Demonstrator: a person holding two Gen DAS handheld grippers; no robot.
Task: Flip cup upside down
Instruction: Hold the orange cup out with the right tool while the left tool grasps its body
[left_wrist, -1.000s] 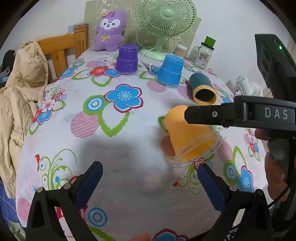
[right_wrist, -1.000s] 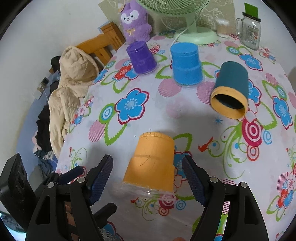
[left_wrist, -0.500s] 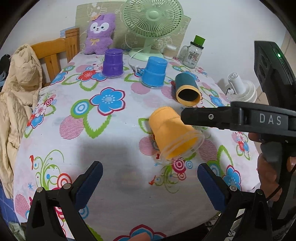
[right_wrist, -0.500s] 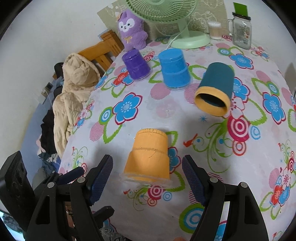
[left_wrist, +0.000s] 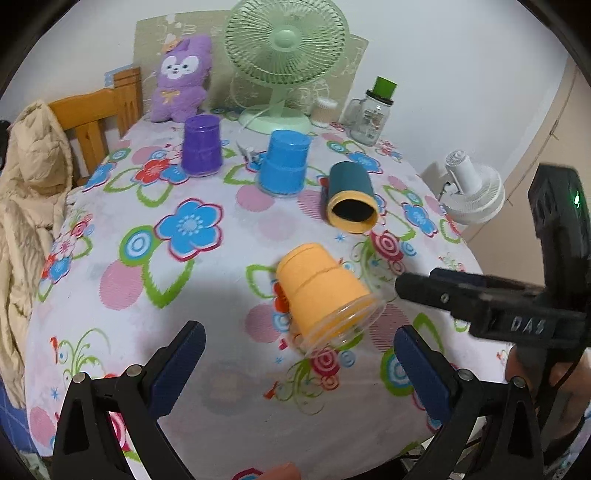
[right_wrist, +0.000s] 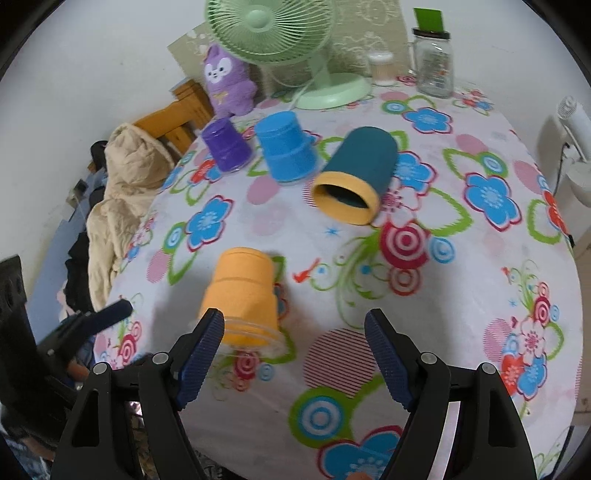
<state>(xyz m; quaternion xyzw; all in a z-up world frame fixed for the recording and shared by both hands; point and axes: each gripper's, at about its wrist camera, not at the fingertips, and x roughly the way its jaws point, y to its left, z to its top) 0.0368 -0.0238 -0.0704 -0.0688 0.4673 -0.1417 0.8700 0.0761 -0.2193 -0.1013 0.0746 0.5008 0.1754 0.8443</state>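
Observation:
An orange cup (left_wrist: 321, 291) stands upside down on the floral tablecloth, mouth down; it also shows in the right wrist view (right_wrist: 242, 295). A teal cup with a yellow rim (left_wrist: 351, 201) lies on its side, mouth toward me (right_wrist: 354, 181). My left gripper (left_wrist: 295, 365) is open and empty, above the table in front of the orange cup. My right gripper (right_wrist: 295, 350) is open and empty, just right of the orange cup, its left finger (right_wrist: 201, 347) in front of the cup's rim. The right gripper's body shows in the left wrist view (left_wrist: 491, 302).
A blue cup (left_wrist: 284, 166) and a purple cup (left_wrist: 202, 149) stand upside down farther back. A green fan (left_wrist: 284, 44), a purple plush (left_wrist: 181, 77), a glass jar (left_wrist: 371, 118) sit at the far edge. A chair with a beige jacket (left_wrist: 26, 184) stands left.
Both grippers have pulled back from the orange cup and risen. The right gripper has shifted right, so the cup now sits left of its jaws. The cup stays upside down.

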